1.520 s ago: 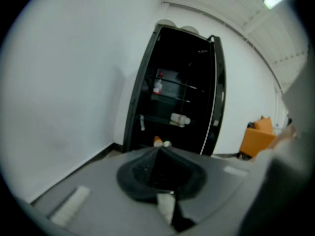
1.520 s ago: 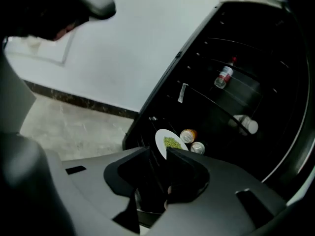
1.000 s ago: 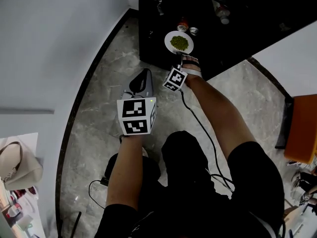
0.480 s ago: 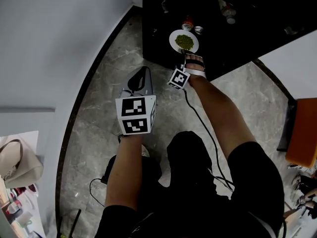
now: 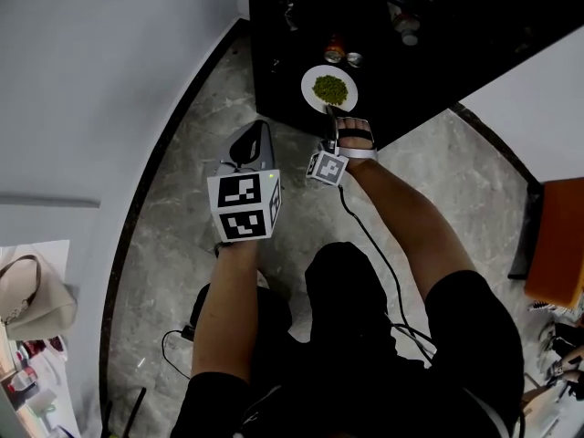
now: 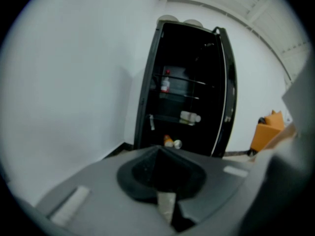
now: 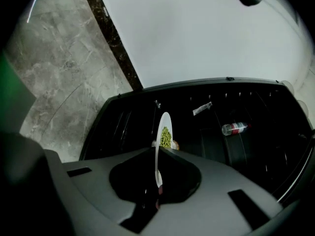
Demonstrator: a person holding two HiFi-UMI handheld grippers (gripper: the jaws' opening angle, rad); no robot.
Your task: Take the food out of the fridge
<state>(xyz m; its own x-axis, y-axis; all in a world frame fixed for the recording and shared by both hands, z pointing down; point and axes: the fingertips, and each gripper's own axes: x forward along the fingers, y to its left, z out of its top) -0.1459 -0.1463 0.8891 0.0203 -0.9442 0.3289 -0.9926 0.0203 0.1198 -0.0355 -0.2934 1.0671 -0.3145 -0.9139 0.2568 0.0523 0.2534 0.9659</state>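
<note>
Right claw (image 7: 157, 151) has clamped the plate (image 5: 310, 86) rim; left claw (image 6: 158, 148) sits pressed together.

Your head view: even, soft light, with no hard shadows on the marble floor (image 5: 182, 199). The wall (image 5: 91, 80) reads flat grey. The fridge (image 5: 438, 26) interior is near black and its detail is lost; the white plate (image 5: 329, 88) is the one bright spot in it. Both of your gripper views bend strongly at the edges and have black corners. Left gripper view: soft all over, the near foreground out of focus. Right gripper view: sharper, shelves dim, no glare.
</note>
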